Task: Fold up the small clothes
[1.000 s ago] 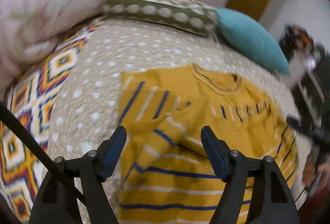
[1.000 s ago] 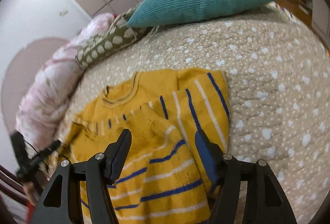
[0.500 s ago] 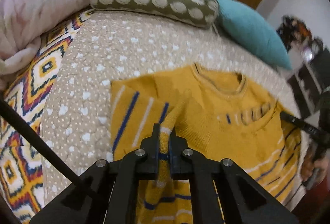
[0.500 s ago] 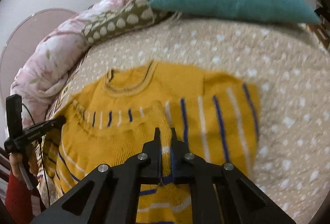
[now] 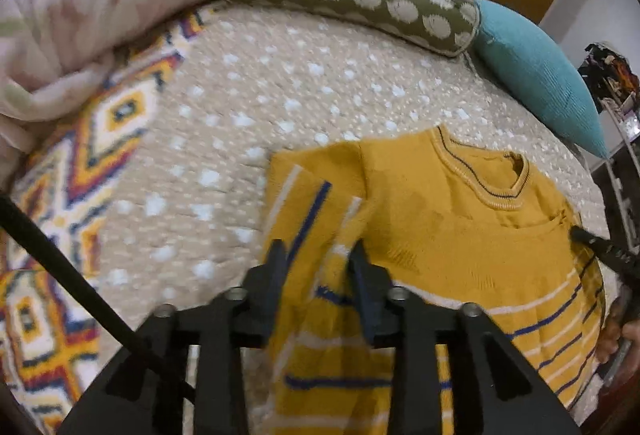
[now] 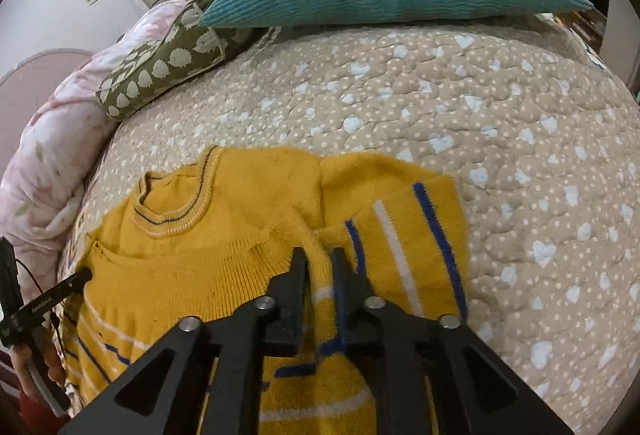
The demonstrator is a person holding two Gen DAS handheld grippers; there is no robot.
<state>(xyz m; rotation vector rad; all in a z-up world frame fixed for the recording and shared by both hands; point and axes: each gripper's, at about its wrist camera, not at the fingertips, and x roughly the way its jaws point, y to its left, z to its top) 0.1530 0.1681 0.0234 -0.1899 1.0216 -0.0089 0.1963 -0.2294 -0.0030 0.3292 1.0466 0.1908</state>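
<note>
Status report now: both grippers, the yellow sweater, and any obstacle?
Left gripper open over the striped sleeve. Right gripper shut on a sweater fold. Bottom half folded toward the collar. Nothing in the way on the bedspread.

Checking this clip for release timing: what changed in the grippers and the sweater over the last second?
A second ago both grippers were open above the yellow sweater; half a second ago both had clamped on it. Now the left gripper has opened again, knit lying loose between its fingers, while the right gripper has begun to part, a fold still between its fingers. The bottom half has come up over the chest stripes. The bedspread and pillows have not moved.
</note>
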